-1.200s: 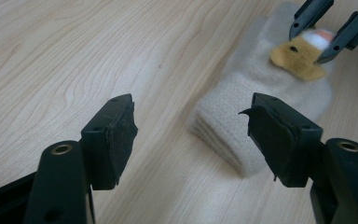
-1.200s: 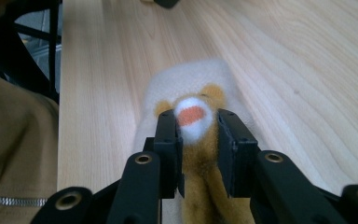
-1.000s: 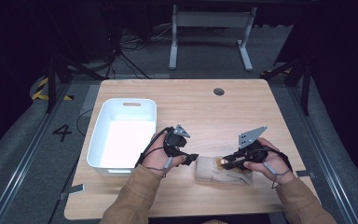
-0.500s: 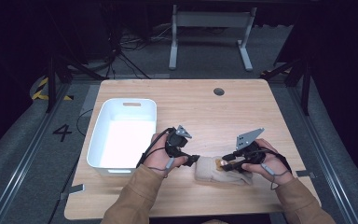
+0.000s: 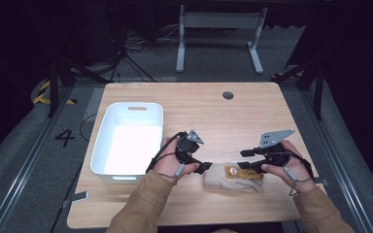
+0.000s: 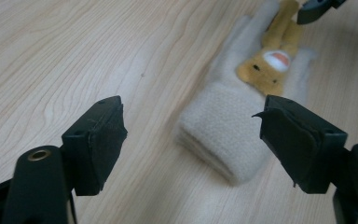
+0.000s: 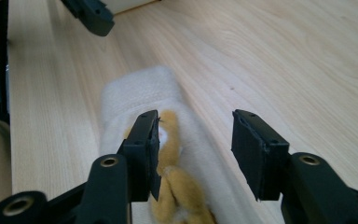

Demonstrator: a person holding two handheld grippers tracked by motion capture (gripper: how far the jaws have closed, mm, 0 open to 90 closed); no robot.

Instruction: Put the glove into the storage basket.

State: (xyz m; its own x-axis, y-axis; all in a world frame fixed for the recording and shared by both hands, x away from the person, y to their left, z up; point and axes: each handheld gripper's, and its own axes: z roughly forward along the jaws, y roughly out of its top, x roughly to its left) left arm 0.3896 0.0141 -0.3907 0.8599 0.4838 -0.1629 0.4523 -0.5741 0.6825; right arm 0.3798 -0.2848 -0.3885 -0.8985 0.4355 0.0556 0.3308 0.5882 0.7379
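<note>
Glove (image 5: pixel 233 178), cream fleece with a small yellow bear on its back, lies flat on the wooden table (image 5: pixel 213 116), near the edge closest to me and off to the right of the white bin (image 5: pixel 128 138). I take that glove as my landmark. My left gripper (image 5: pixel 205 168) sits at the glove's cuff end, between glove and bin; in the left gripper view its jaws stand wide apart, released, with the cuff (image 6: pixel 223 135) lying between and beyond them, not touched. My right gripper (image 5: pixel 245 160) is at the glove's finger end, its jaws also parted and gripping nothing; in the right gripper view one jaw hangs directly over the bear (image 7: pixel 175 172) while the other is over bare wood just beside the glove. I cannot tell whether that jaw touches the fleece. The bin stands well apart from the glove.
</note>
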